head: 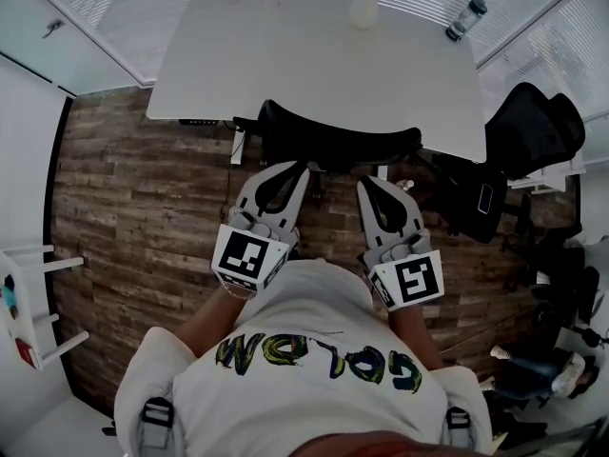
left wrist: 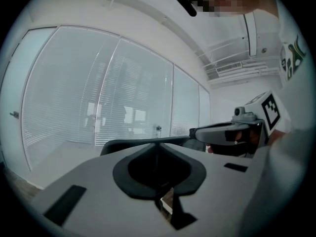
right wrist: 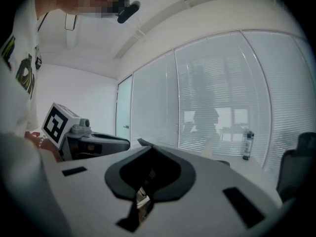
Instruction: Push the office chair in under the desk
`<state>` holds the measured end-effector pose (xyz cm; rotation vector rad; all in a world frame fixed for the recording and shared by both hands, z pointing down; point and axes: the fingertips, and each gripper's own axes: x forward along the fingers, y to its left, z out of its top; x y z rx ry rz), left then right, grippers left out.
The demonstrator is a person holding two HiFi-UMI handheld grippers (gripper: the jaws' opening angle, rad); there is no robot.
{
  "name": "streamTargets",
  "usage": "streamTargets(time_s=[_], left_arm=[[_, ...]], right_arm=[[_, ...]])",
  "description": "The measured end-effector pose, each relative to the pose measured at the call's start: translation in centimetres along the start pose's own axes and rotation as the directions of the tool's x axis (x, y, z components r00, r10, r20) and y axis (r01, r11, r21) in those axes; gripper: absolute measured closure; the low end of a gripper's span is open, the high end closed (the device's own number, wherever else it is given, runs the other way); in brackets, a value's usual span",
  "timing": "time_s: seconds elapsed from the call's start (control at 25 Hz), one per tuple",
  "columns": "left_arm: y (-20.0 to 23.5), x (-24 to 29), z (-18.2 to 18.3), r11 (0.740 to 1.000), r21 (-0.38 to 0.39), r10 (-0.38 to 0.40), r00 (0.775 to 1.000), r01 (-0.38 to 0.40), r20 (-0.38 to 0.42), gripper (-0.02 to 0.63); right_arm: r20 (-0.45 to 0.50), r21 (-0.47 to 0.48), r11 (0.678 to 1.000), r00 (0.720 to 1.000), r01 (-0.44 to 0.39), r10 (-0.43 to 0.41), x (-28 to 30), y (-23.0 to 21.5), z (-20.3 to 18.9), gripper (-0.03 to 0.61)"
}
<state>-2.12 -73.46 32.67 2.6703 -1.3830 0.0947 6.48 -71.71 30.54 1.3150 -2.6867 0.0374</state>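
**Chair nearly home under the tabletop**

Our left tongs [head: 299, 167] are closed, tip against tip, with nothing between them; our right tongs [head: 369, 183] are likewise pressed together and empty. Both point forward at the top rim of the office chair's [head: 338, 148] backrest, so close that we judge them to be touching it, though we cannot be sure of contact.

The chair stands about centred at the near edge of the white tabletop [head: 285, 65], its seat hidden beneath that edge and only the backrest showing; so we judge the push largely done, with perhaps a last nudge left before the backrest meets the edge.

To the right a second black chair [head: 533, 127] stands near the tabletop's corner, apart from ours; to the left the wooden floor [head: 133, 188] gives open room; a bottle [head: 466, 17] stands near the far right corner, well apart from the pushing.
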Motion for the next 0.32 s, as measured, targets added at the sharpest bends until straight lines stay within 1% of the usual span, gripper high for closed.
streamTargets(time_s=[0.32], left_arm=[[-0.36,0.24,0.31,1.000,0.007,-0.009,1.000,0.009,0.001,0.581]], right_arm=[[-0.002,-0.006,1.000,1.000,-0.011,0.011,0.02,0.02,0.04,0.566]])
